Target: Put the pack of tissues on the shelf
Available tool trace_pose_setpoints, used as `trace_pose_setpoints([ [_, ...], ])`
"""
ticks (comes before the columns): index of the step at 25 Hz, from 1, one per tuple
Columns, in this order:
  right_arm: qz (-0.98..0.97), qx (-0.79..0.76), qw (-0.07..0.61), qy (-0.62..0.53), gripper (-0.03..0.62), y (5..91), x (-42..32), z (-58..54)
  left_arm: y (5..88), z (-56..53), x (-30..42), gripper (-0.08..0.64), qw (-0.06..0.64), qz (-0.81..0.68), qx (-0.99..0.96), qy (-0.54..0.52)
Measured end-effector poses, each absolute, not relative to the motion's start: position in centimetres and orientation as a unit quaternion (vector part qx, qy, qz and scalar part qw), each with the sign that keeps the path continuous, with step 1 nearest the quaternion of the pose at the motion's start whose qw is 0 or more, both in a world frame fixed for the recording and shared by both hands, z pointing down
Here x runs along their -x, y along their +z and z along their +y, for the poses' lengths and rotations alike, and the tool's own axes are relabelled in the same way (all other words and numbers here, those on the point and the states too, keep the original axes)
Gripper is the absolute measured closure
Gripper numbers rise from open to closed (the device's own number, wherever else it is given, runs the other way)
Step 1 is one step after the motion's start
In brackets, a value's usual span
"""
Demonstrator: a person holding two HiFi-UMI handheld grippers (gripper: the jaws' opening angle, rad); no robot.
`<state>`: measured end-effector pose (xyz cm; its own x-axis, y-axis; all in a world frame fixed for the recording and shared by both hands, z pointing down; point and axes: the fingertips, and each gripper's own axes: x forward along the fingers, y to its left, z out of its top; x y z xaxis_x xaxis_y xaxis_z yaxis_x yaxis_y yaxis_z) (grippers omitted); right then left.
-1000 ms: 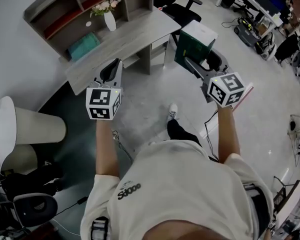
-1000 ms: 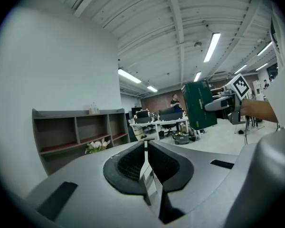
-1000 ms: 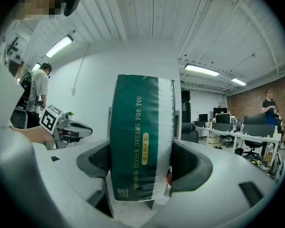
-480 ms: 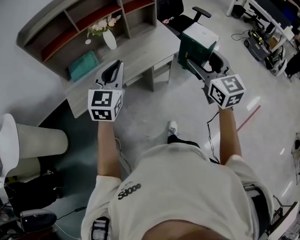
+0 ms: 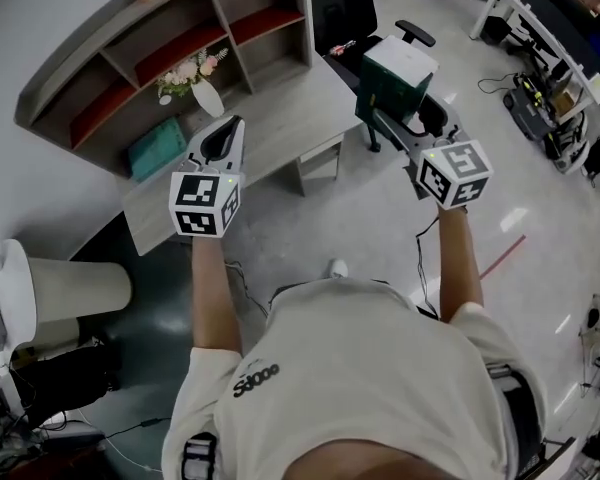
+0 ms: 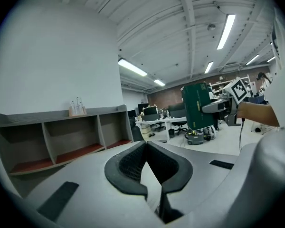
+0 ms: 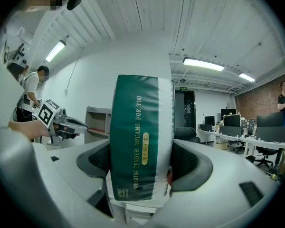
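Observation:
The tissue pack [image 5: 400, 68] is dark green with a white top, and my right gripper [image 5: 392, 118] is shut on it in the air. In the right gripper view the pack [image 7: 140, 137] stands upright, squeezed between both pads [image 7: 190, 163]. The grey shelf [image 5: 150, 53] with red-lined compartments sits on the back of a grey desk [image 5: 280, 103], ahead and to the left. My left gripper [image 5: 223, 130] hovers over the desk's front edge. Its tips [image 6: 146, 144] touch, with nothing between them. The left gripper view shows the shelf [image 6: 61, 137] at left and the pack [image 6: 198, 106] at right.
On the desk stand a white vase of flowers [image 5: 206, 93] and a teal packet [image 5: 155, 148]. Small bottles [image 6: 77, 108] sit on top of the shelf. A black office chair [image 5: 345, 8] stands behind the desk. Desks and cables [image 5: 540, 78] fill the right.
The person has stepped forward, so desk and shelf lie closer and more of the shelf shows. Both grippers kept their hold and spacing; the pack stays in the right gripper.

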<state>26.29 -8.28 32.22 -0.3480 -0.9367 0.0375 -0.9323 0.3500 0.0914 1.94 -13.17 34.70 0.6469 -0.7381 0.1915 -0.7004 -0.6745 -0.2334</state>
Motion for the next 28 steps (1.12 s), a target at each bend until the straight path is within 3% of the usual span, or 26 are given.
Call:
trace_pose_setpoints([
  [10, -0.828, -0.558, 0.057, -0.015, 0.241, 33.7, -29.8, -16.1, 35.6, -19.5, -5.1, 0.541, 0.06, 0.412, 0.899, -0.135],
  [19, -0.818, -0.567, 0.089, -0.019, 0.241, 35.7, -27.3, -24.4, 38.8, -29.2, -2.3, 0.541, 0.039, 0.414, 0.898, -0.145],
  [28, -0.818, -0.562, 0.114, -0.045, 0.239, 33.0, -23.4, -35.5, 36.9, -39.7, 1.2, 0.54, 0.035, 0.422, 0.897, -0.128],
])
